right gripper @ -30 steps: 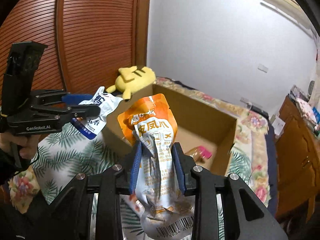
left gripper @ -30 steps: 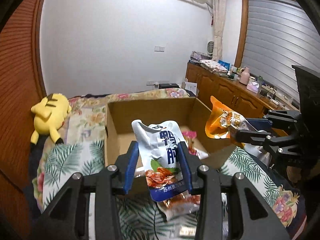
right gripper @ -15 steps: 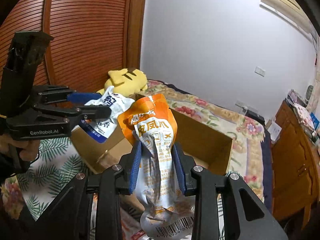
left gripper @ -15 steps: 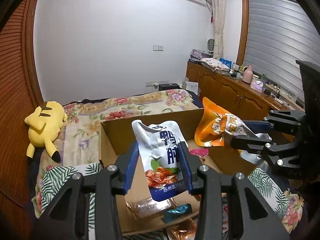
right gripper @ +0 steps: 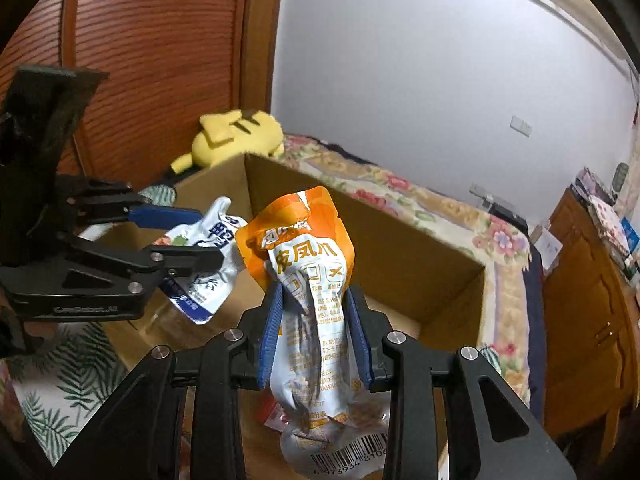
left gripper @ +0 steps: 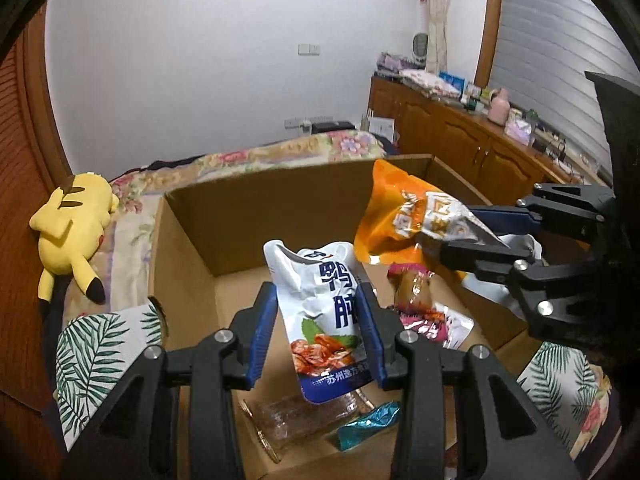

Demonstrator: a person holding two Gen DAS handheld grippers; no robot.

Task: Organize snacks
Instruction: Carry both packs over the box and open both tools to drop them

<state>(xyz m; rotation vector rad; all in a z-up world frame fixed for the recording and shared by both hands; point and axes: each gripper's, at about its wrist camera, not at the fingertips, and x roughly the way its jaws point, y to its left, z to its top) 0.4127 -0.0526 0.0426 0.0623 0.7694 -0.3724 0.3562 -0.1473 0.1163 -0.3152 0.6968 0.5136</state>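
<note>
My left gripper (left gripper: 318, 300) is shut on a white and blue snack pouch (left gripper: 324, 312), holding it upright over the open cardboard box (left gripper: 280, 208). My right gripper (right gripper: 314, 300) is shut on an orange and white snack pouch (right gripper: 308, 264), also above the box (right gripper: 400, 248). In the left wrist view the right gripper (left gripper: 472, 236) reaches in from the right with the orange pouch (left gripper: 396, 212). In the right wrist view the left gripper (right gripper: 200, 236) comes in from the left with the white pouch (right gripper: 212, 256). Several small snacks (left gripper: 416, 304) lie on the box floor.
The box sits on a bed with a leaf-print cover (left gripper: 96, 352). A yellow plush toy (left gripper: 72, 224) lies left of the box beside a wooden wardrobe door (right gripper: 160, 60). A wooden sideboard (left gripper: 460, 140) with clutter runs along the right wall.
Both grippers have moved forward and down with their pouches, from before the box's near edge to over its inside. Both grips are unchanged.
</note>
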